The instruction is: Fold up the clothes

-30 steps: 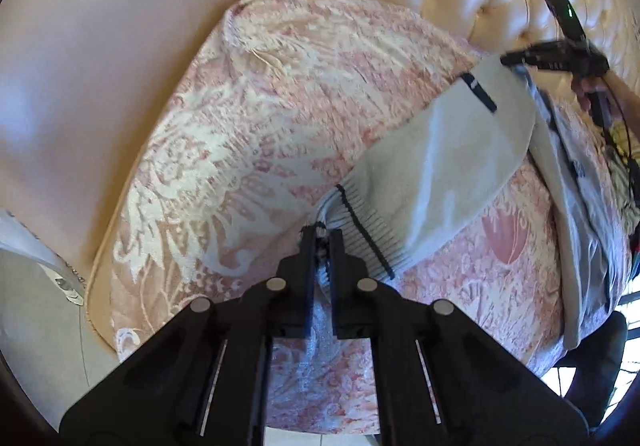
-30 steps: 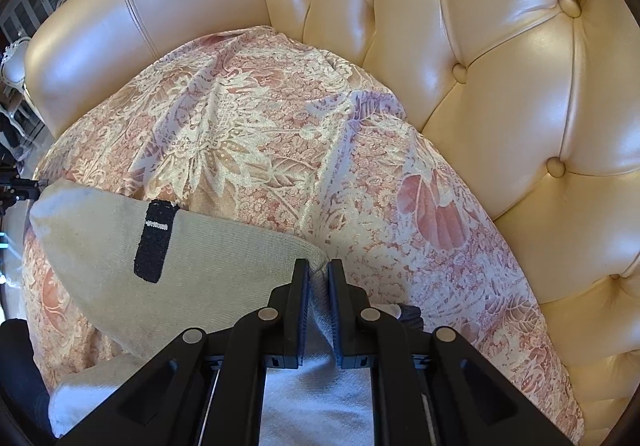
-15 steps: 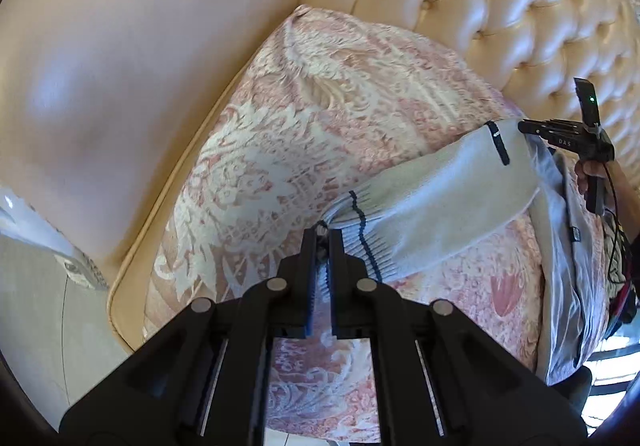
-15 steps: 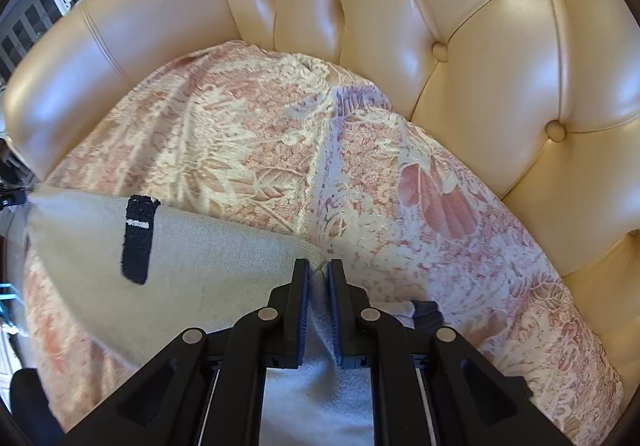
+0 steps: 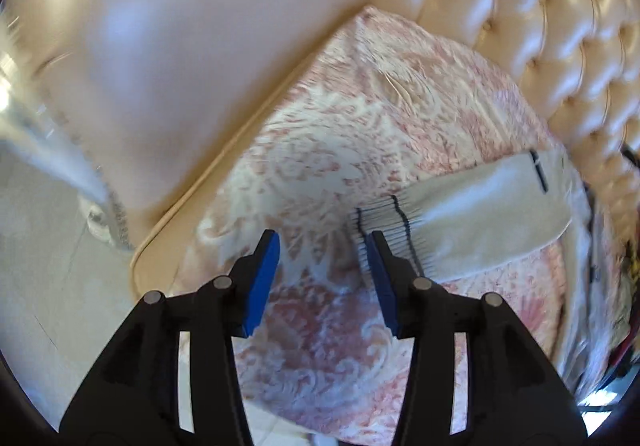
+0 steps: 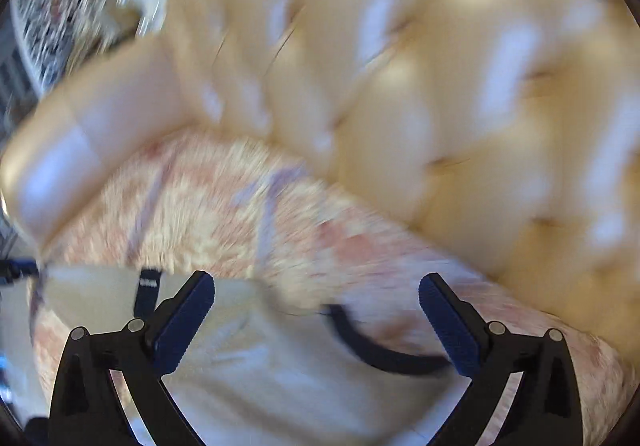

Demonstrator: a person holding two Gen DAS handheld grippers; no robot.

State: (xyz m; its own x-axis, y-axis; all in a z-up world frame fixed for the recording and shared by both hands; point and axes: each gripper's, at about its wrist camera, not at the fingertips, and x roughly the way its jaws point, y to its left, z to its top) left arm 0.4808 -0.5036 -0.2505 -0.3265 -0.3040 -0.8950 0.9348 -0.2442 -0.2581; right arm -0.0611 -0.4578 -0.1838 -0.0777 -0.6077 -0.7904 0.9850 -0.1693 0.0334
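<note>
A cream knit garment [image 5: 480, 206] with a dark-striped ribbed cuff [image 5: 384, 230] lies across the pink floral seat cushion [image 5: 360, 134]. My left gripper [image 5: 324, 246] hovers just left of that cuff, its jaws opening, with only cushion between the blue pads [image 5: 262, 278]. In the blurred right wrist view the same garment [image 6: 280, 366], with a black tag [image 6: 147, 286] and a dark collar edge [image 6: 380, 354], lies below my right gripper [image 6: 316, 286]. Its jaws are opening wide and the pads stand clear of the cloth.
The cushion sits in a cream tufted leather sofa, with a smooth armrest [image 5: 180, 46] to the left and a buttoned backrest [image 6: 440, 86] behind. Pale floor [image 5: 48, 286] shows beyond the seat's front corner. Other cloth [image 5: 580, 266] lies at the far right.
Both grippers were shut on the garment, the left on the cuff, the right near the collar. Both have let go and spread their jaws; the right one has lifted away, blurring its view.
</note>
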